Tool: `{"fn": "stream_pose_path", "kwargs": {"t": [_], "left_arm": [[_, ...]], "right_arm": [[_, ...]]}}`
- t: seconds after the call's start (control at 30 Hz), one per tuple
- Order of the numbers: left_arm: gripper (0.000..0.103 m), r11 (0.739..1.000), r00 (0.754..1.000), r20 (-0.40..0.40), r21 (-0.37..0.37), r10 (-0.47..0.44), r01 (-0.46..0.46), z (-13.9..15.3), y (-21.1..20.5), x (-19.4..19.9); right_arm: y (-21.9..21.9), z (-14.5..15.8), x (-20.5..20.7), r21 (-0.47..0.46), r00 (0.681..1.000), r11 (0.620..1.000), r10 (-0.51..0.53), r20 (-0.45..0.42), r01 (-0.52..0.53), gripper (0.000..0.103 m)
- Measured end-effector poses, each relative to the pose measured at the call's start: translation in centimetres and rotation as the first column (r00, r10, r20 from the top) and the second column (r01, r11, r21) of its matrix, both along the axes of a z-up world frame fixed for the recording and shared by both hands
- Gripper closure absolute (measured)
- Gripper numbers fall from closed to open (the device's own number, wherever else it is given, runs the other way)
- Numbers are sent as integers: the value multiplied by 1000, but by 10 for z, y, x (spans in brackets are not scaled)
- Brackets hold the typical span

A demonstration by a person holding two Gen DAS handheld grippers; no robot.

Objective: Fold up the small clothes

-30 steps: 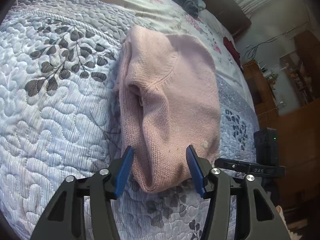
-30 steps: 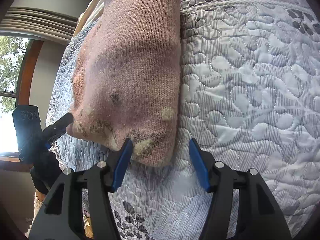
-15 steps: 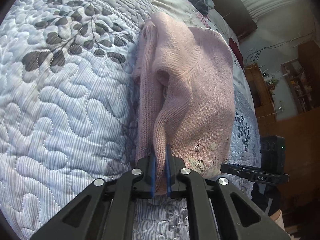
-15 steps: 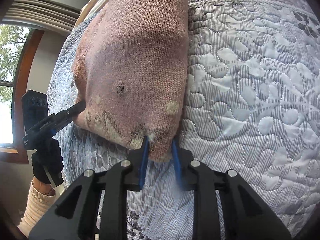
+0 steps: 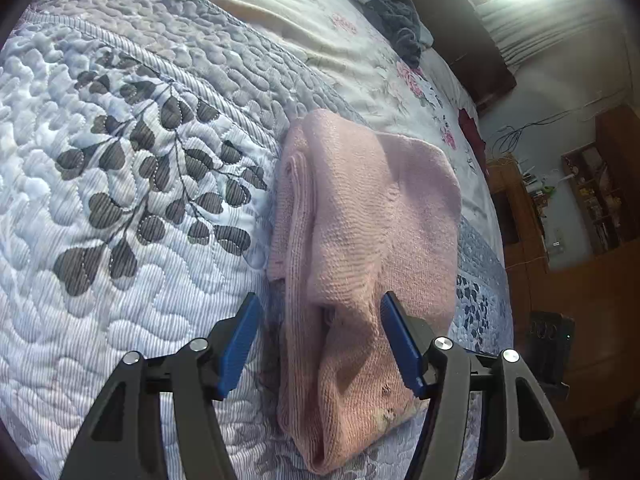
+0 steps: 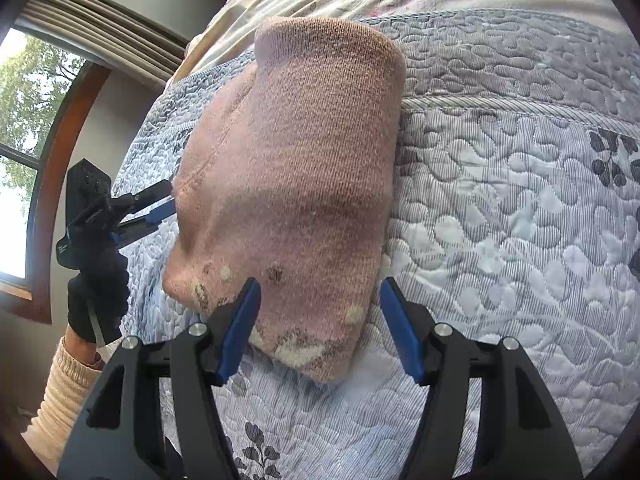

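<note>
Now pink knit sweater [image 5: 372, 216], folded, near-end pattern.

Sweater [image 5: 372, 240] on quilt [image 5: 140, 240] (between claws)

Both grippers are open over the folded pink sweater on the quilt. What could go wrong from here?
1. The pink sweater looks bulky, with loose layered edges on its left side in the left wrist view; the fold may spring open.
2. Cloth lies between the left gripper fingers, so pulling away could snag and drag it.
3. The right gripper straddles the patterned hem corner; the same snag could shift the sweater on the quilt.
</note>
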State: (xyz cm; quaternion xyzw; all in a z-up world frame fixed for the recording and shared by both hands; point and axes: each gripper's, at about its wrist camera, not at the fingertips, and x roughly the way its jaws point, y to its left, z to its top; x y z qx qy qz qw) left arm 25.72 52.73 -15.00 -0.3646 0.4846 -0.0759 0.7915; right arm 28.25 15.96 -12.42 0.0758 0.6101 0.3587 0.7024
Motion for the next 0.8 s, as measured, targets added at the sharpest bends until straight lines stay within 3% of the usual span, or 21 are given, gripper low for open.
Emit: {"fn": "stream_pose_path", "kwargs": {"t": [0.17,0.27,0.47,0.7,0.8], "left_arm": [[40,998,999,-6,-37,-45,44,-19,-6,28],[34,997,998,-17,-31,-65,64,-27,-13,45],[26,991,994,-2,-78,-113,113,-42,-17,58],[24,971,974,34,-77,-223,225,-41,-28,53],[20,970,976,24,-106,-218,220,-44,-33,62]], "right_arm": [[5,-5,20,18,1000,1000,-10,-9,11,40],[9,-12,33,37,999,999,-26,-27,27,40],[17,-30,56,89,995,994,-59,-75,65,31],[25,-49,63,166,990,984,-48,-130,69,19],[34,-55,66,181,989,981,-42,-142,67,14]]}}
